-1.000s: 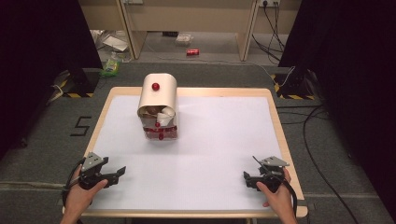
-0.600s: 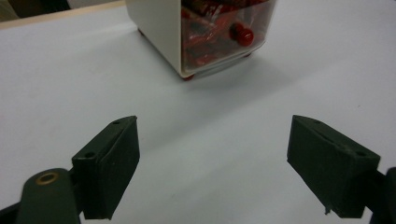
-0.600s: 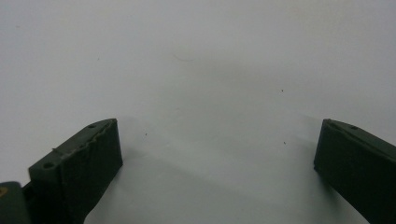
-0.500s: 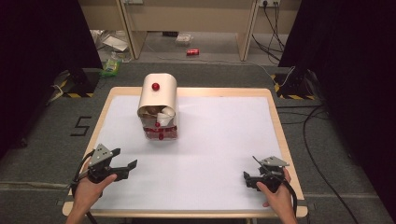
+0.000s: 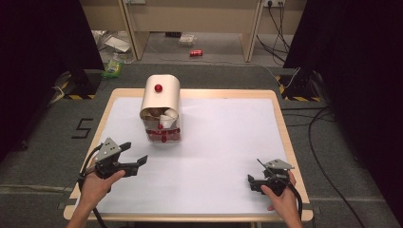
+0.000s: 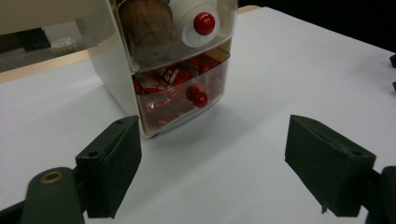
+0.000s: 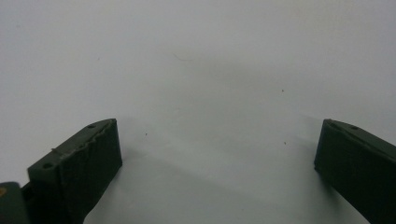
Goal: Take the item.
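A small cream drawer unit (image 5: 160, 102) with a rounded top and a red knob stands at the table's back left. In the left gripper view its clear lower drawer (image 6: 173, 93) holds red packets and has a red knob (image 6: 200, 98). Above that drawer sits a white lid with a red knob (image 6: 204, 23). My left gripper (image 5: 135, 153) hovers above the table just in front of the unit and points at it. Its jaws (image 6: 219, 163) are open, with nothing between them. My right gripper (image 5: 254, 172) rests near the front right corner, open and empty (image 7: 217, 163).
A white sheet (image 5: 228, 137) covers the wooden table (image 5: 285, 137). On the floor beyond the table lie a red can (image 5: 196, 52), a green packet (image 5: 113, 66) and cables. Dark curtains flank both sides.
My left gripper has lifted off the table and moved forward and right toward the drawer unit. The right gripper has stayed where it was.
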